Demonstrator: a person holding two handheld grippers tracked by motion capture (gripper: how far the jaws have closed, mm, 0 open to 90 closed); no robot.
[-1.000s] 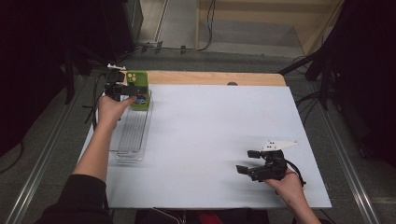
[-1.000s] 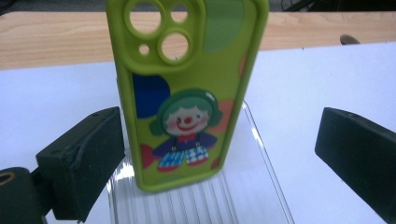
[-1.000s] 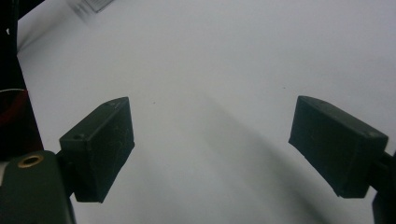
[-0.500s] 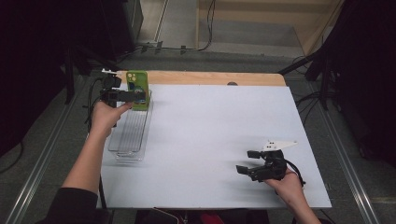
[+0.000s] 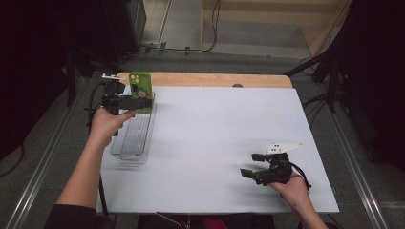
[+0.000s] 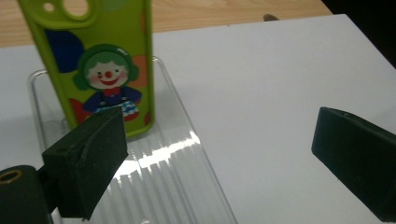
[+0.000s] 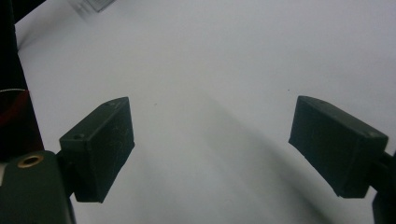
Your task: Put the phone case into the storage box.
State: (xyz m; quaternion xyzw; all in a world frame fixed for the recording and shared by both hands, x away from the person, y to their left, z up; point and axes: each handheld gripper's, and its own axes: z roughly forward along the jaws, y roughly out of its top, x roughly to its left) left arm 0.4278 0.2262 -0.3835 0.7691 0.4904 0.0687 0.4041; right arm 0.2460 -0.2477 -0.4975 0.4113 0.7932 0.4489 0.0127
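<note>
A lime-green phone case (image 6: 105,70) printed with a cartoon clown stands upright at the far end of a clear ribbed tray (image 6: 177,186). From above, the case (image 5: 141,91) and tray (image 5: 133,138) sit at the left edge of the white table. My left gripper (image 5: 125,101) hovers beside the case, open (image 6: 219,135). Its left jaw overlaps the case's lower corner, and nothing lies between the jaws. My right gripper (image 5: 248,164) rests low over the white surface at the near right, open and empty (image 7: 210,140).
The white sheet (image 5: 219,138) covers most of the table. A wooden strip (image 5: 215,79) runs along the far edge. Cables trail from both grippers. Dark equipment and metal rails flank the table.
My left hand and gripper have shifted slightly left and back beside the case, which now stands free at the tray's far end. The right gripper has stayed put.
</note>
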